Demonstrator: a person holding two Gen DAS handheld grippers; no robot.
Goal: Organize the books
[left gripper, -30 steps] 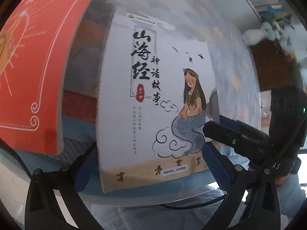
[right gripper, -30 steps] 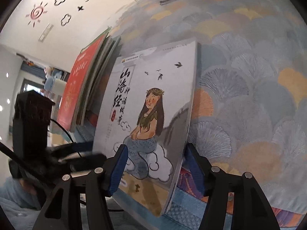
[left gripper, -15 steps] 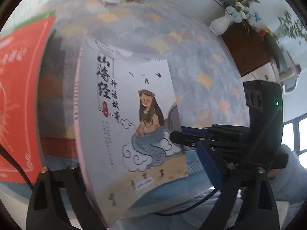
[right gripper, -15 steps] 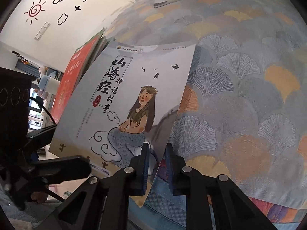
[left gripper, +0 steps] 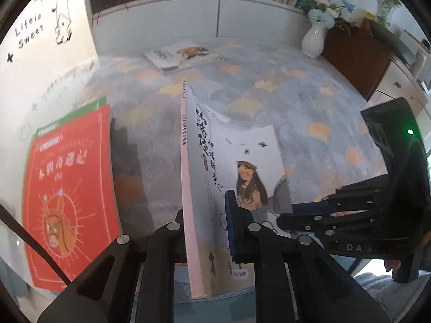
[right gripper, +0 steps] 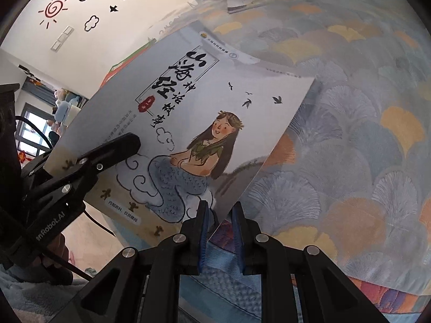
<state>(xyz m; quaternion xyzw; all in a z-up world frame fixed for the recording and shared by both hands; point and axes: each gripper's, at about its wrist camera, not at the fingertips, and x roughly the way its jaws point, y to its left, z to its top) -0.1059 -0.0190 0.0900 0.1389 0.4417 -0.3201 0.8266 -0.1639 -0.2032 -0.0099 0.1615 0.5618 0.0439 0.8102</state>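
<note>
Both grippers have hold of the same mermaid book [right gripper: 204, 123], which stands on its lower edge on the fan-patterned bedspread [right gripper: 350, 140]. The left gripper [left gripper: 207, 231] is pinched tight on the pink spine corner, at six o'clock in its own view, while the right gripper [right gripper: 218, 231] is clamped on the cover's bottom corner, also at six o'clock in its view. Two grips on opposite lower corners likely keep the thin paperback from flopping (a soft cover sags when held by one corner alone) and let it be swung upright toward the red book [left gripper: 70, 196], which leans against the wall at nine o'clock with a green-edged book [left gripper: 94, 105] behind it. That leaning stack looks like the destination.

Another book [left gripper: 180, 56] lies flat at twelve o'clock, near the white bookshelf [left gripper: 188, 24], still unsorted.

The mermaid book's back cover and its contact with the bedspread are hidden by the jaws. How many books stand behind the red one cannot be told.
</note>
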